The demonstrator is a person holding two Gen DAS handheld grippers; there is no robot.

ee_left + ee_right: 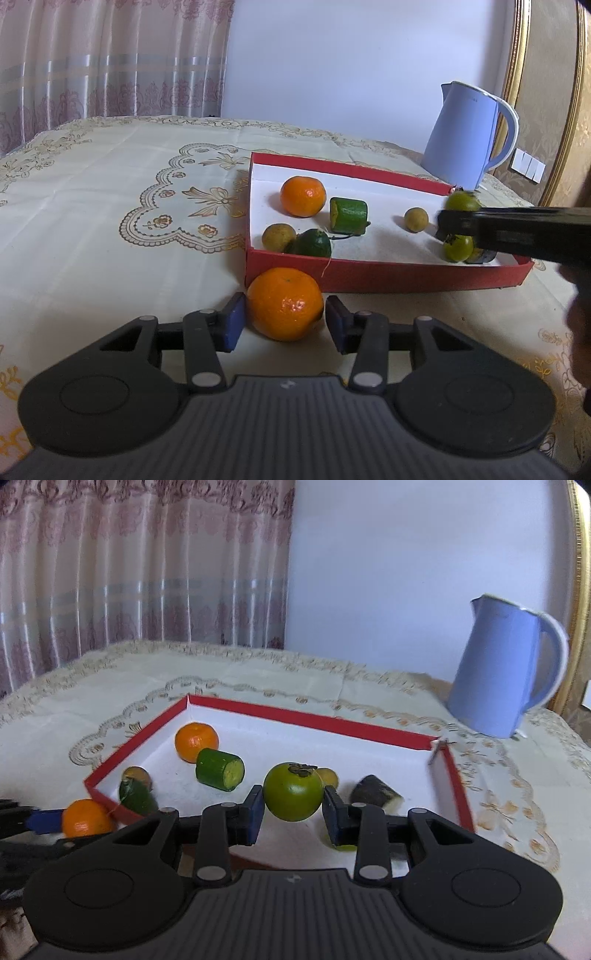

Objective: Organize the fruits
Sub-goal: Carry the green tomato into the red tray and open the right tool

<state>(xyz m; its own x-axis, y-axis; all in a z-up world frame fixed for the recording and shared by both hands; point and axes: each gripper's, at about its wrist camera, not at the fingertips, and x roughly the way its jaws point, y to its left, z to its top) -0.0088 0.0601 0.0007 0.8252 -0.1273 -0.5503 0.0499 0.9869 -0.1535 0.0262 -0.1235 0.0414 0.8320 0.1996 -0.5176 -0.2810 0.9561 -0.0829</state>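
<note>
Fruit is spread in a red tray [325, 722] on the tabletop [110, 229]. A green persimmon-like fruit [293, 792] is pinched by the right hand-held gripper [291, 808] over the tray. An orange [285, 303], outside against the tray wall, is bracketed by the left hand-held gripper [284, 326], seemingly clamped.

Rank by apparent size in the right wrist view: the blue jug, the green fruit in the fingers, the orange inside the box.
1. blue jug
2. green fruit, though nearness to the camera enlarges it
3. orange inside the box
</note>
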